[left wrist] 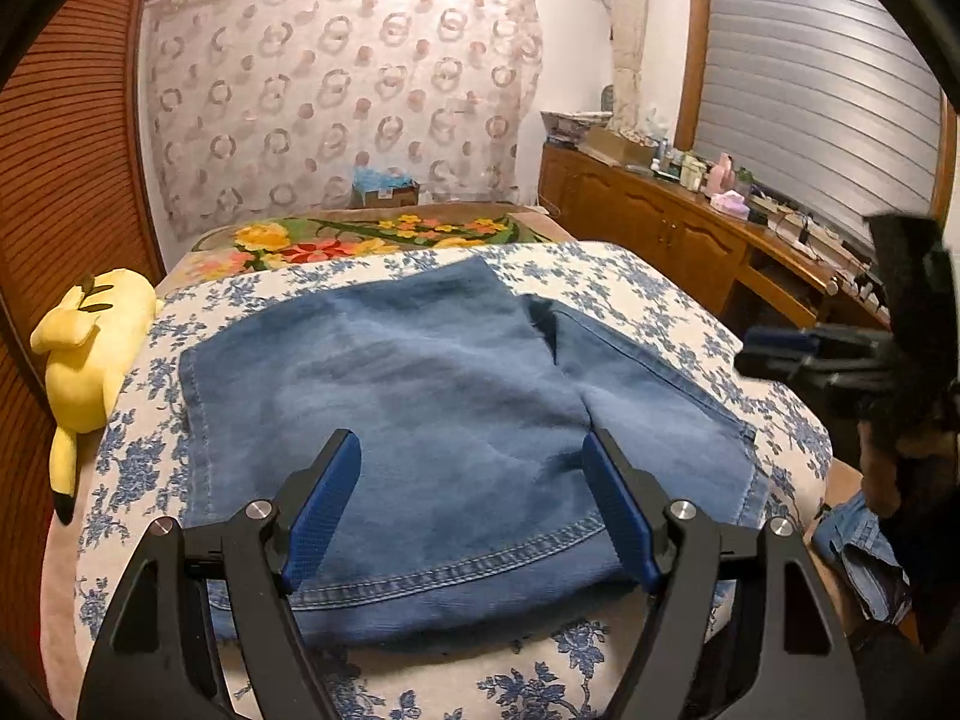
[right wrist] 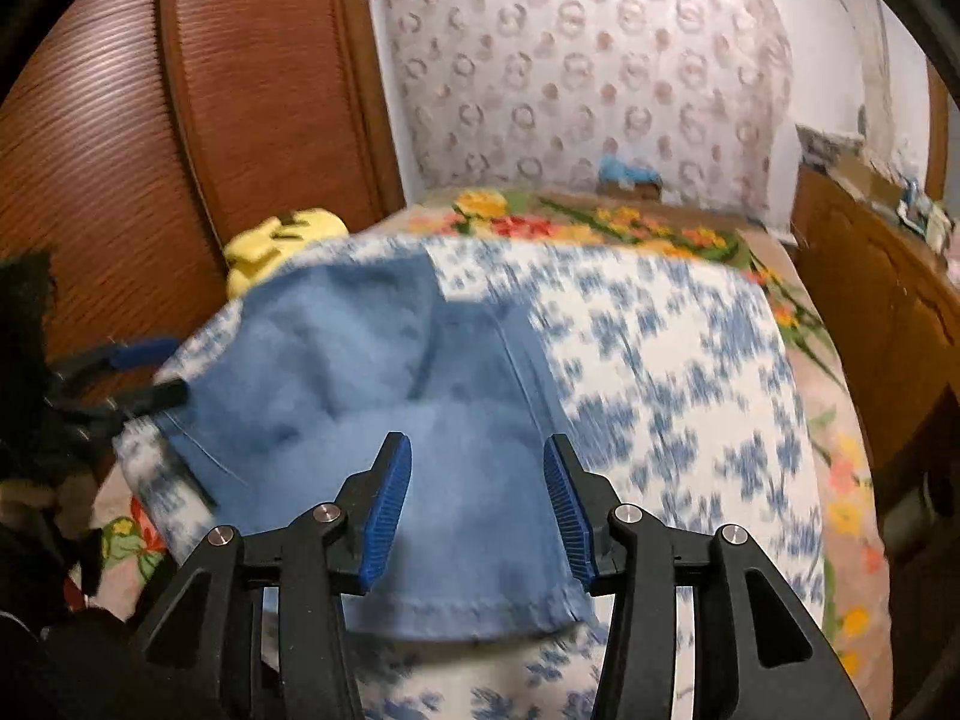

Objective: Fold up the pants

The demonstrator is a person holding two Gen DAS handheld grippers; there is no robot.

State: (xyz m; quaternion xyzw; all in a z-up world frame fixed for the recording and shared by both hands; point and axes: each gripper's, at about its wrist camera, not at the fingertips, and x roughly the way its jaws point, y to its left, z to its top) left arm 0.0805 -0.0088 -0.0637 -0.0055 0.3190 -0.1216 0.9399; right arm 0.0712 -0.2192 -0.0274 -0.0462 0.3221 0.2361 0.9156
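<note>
pants (left wrist: 420, 396) sharp left view, blurred right view

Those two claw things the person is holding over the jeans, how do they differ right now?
The left gripper has its jaws spread wider than the right gripper. The left gripper's view is sharp; the right gripper's is blurred. The left gripper sits over the near hem of the jeans towards the plush-toy side, the right gripper towards the cabinet side. Both are open and hold nothing.

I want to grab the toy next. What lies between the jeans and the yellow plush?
Only a bare strip of blue-flowered cover separates the jeans from the plush, shown clearly in the left wrist view.
</note>
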